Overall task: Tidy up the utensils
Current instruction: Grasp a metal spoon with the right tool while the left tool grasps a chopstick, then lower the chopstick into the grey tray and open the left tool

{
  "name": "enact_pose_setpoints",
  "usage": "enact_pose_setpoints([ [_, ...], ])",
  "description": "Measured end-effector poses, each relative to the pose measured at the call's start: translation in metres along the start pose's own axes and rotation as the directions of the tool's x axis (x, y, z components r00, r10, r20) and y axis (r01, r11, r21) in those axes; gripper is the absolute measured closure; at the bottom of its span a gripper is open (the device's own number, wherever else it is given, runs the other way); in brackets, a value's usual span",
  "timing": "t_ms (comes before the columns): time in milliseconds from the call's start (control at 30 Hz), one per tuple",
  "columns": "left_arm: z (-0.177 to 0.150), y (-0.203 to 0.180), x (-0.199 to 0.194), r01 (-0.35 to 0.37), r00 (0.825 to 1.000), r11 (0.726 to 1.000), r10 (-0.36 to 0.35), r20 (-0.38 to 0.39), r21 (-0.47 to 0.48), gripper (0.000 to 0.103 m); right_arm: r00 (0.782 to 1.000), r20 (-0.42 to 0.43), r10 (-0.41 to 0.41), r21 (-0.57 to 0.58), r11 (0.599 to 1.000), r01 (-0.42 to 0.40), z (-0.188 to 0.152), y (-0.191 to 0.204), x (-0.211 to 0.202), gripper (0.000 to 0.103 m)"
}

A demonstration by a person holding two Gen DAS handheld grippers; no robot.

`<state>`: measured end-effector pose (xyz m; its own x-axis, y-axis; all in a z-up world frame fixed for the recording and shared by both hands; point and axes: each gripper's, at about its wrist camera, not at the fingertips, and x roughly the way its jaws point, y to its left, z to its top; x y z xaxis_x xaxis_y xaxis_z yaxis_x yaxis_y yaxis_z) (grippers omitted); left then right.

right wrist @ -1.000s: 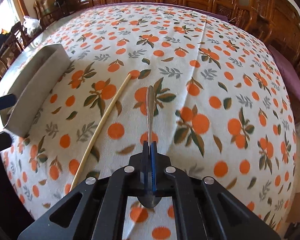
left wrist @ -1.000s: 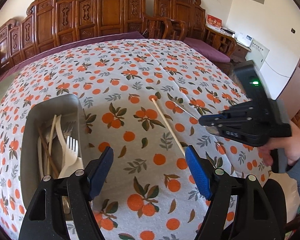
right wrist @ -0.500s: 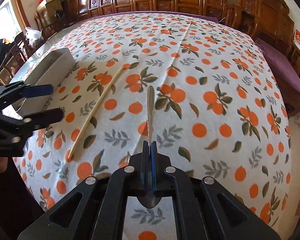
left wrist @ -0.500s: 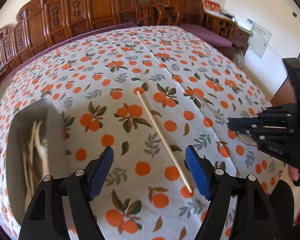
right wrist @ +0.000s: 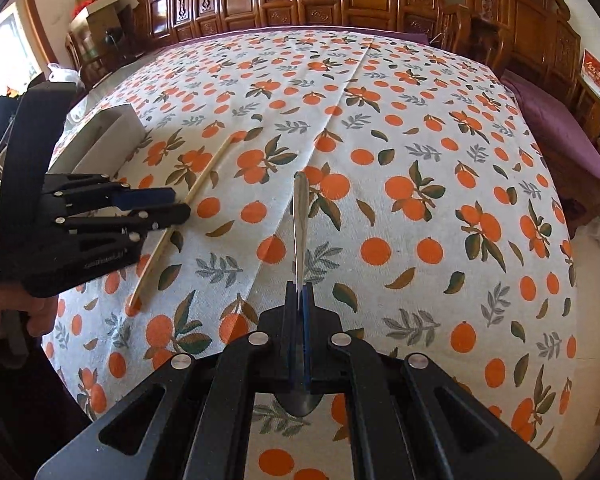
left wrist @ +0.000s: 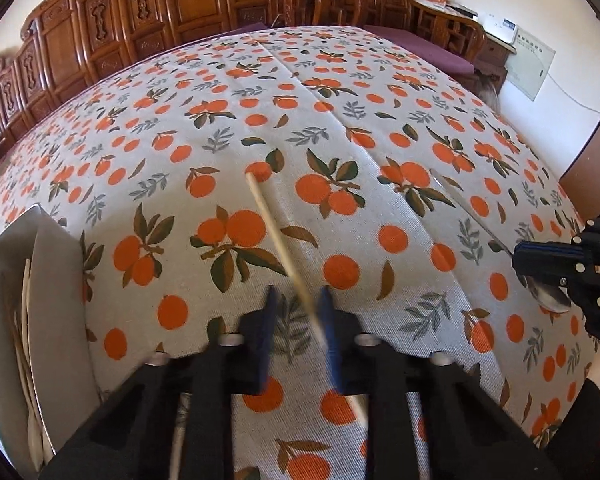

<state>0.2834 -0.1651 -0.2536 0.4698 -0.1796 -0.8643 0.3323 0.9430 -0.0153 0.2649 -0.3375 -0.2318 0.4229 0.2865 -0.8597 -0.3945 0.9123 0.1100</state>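
A pale wooden chopstick [left wrist: 274,236] lies on the orange-print tablecloth. My left gripper [left wrist: 298,304] is low over it, its blue jaws narrowed around the stick's near part with a small gap still showing; it also shows in the right wrist view [right wrist: 168,204]. My right gripper [right wrist: 299,292] is shut on a metal spoon [right wrist: 300,216], handle pointing forward, held above the cloth; it also shows in the left wrist view [left wrist: 540,260]. A grey utensil tray [left wrist: 56,304] with wooden and white utensils inside sits at the left.
The tablecloth [right wrist: 380,160] covers a large table. Carved wooden chairs [left wrist: 220,8] line the far side. The tray also shows in the right wrist view [right wrist: 104,136], beyond my left gripper. A purple-cushioned bench [right wrist: 560,132] stands at the right.
My left gripper has moved right from the tray, come down over the chopstick, and its jaws have narrowed from wide open. My right gripper has stayed shut on the spoon and drawn back.
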Motion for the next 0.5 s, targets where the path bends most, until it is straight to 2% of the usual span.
enact_pose_setpoints([
  [133,-0.002,0.009,-0.004,0.014,1.000,1.000,-0.014,-0.009,-0.016,0.099,1.000,-0.004,0.000,-0.008,1.000,0.000,0.000,0.006,0.001,0.099],
  [500,-0.011,0.026,-0.048,0.001,0.998,1.000,0.000,0.056,-0.012,0.099,1.000,0.004,0.004,-0.048,0.999,-0.004,0.003,0.040,-0.007,0.099],
])
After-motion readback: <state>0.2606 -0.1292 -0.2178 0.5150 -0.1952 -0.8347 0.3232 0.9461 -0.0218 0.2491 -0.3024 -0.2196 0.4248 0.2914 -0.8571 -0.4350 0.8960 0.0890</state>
